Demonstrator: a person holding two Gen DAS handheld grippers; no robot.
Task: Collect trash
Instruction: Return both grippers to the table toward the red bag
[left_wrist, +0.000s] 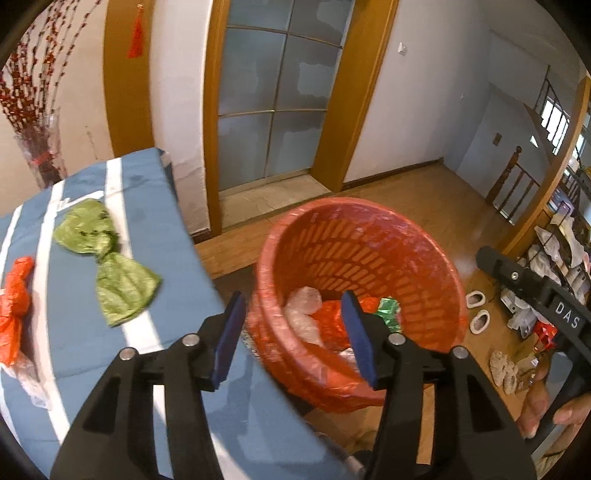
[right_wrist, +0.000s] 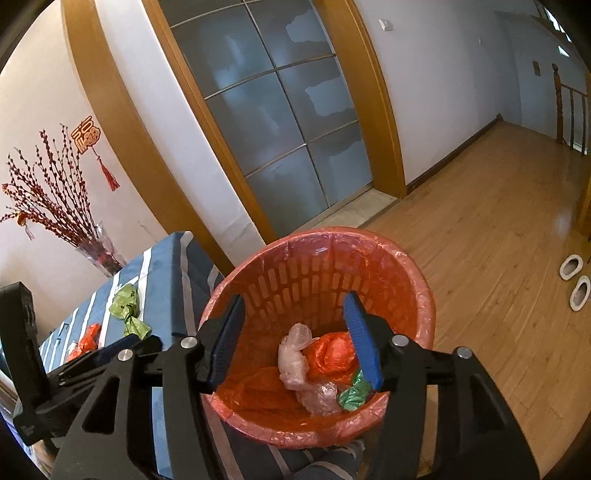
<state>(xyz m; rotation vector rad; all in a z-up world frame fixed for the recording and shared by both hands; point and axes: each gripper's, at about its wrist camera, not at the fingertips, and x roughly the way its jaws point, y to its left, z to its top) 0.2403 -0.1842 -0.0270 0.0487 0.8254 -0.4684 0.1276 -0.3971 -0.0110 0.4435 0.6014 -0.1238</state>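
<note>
A red slatted basket (left_wrist: 266, 258) lined with a red plastic bag stands beside the table. In it lie a clear plastic wad (right_wrist: 295, 358), an orange bag (right_wrist: 330, 354) and a green wrapper (right_wrist: 354, 393). My left gripper (left_wrist: 295, 336) hangs open over the table edge and the basket's near rim, nothing between its blue pads. My right gripper (right_wrist: 294, 343) is open above the basket (right_wrist: 424, 295), also empty. On the blue striped tablecloth (left_wrist: 177, 258) lie a crumpled green bag (left_wrist: 107, 258), an orange bag (left_wrist: 14, 306) and a clear plastic scrap (left_wrist: 33, 387).
A glass vase of red branches (right_wrist: 99, 254) stands behind the table's far end. A glass door in a wooden frame (left_wrist: 273, 103) is behind the basket. White slippers (right_wrist: 576, 280) lie on the wooden floor. A cluttered rack (left_wrist: 561, 251) stands at the right.
</note>
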